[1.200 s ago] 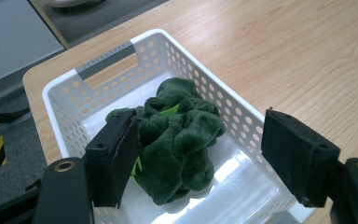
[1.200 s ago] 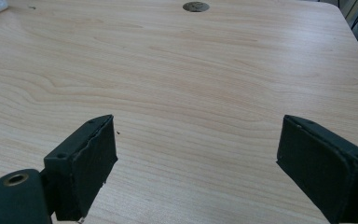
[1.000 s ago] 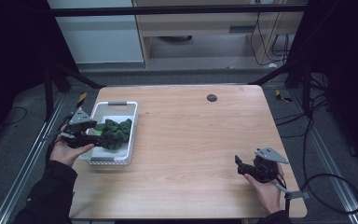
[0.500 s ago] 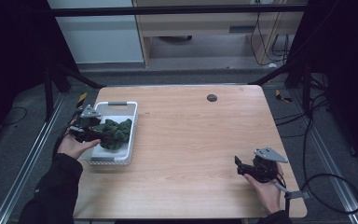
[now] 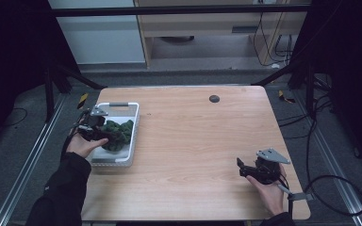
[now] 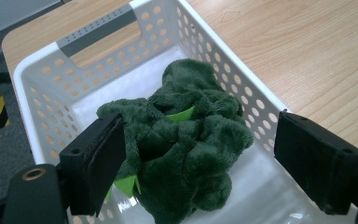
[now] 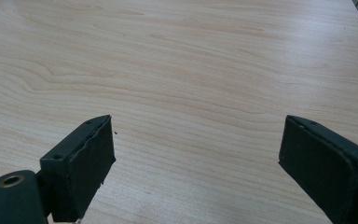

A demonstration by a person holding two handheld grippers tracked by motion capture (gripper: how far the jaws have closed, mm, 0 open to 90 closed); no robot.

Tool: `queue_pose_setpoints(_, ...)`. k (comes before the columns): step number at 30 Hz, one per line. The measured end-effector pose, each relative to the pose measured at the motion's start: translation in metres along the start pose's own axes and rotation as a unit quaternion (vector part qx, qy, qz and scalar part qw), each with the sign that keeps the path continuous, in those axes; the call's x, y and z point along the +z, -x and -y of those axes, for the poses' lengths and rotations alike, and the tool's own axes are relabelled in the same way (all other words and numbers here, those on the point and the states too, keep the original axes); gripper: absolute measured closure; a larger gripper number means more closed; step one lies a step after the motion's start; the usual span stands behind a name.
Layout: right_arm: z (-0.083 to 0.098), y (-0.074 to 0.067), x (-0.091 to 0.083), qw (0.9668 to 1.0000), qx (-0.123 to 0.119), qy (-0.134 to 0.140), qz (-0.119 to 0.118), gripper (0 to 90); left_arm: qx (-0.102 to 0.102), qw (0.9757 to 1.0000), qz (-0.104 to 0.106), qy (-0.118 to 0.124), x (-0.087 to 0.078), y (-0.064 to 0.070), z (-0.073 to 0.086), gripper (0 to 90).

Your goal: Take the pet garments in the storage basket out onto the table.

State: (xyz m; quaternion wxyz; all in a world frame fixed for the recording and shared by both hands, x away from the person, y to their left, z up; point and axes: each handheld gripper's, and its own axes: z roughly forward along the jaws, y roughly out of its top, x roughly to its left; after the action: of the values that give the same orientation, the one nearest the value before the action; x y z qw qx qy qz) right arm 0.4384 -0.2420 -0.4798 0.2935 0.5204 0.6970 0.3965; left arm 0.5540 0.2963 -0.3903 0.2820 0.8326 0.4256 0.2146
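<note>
Green plush is the whole story here, so starting closest in: the left tool (image 6: 196, 154) has its jaws spread wide and they've just been opening further, with the crumpled green plush toy (image 6: 186, 144) sitting right between them but not pinched. In the left gripper view the left pad is just about brushing the fuzz on one side, while the other pad stands clear of it over by the basket wall. So the toy lies straight ahead of and slightly below that tool, basically dead centre in the gap. It's a bunched lump, a bit longer running away from the tool towards the far end of the basket, with little bright green felt bits poking out. It rests on the floor of the white perforated basket (image 6: 42, 79), nearer the wall on the tabletop side than the handle end. From the high view the left tool (image 5: 104, 133) hangs over the basket (image 5: 135, 123) at the left edge of the tabletop (image 5: 198, 141), right on the toy (image 5: 118, 134). The right tool (image 5: 243, 168) is well apart, down at the near right corner, jaws also wide with nothing but bare wood between them. Left hand is obviously the nearer one, so my guess is it's the one that closes on the toy next.
</note>
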Motion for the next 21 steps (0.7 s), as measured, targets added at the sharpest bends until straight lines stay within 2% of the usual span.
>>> queue_pose_setpoints(8,0.0,-0.001,0.001,1.0,-0.001,-0.007,-0.004,9.5,-0.019,0.9996,-0.013,-0.013,0.01,-0.003,-0.002,13.4)
queue_pose_setpoints(11,0.001,-0.001,0.002,1.0,0.0,-0.009,-0.003,9.3,-0.018,0.9994,-0.016,-0.023,0.014,-0.004,-0.002,11.7)
queue_pose_setpoints(21,0.001,-0.003,0.003,0.9998,0.0,-0.018,-0.009,8.7,-0.029,0.999,-0.013,-0.032,0.023,-0.005,-0.002,8.2)
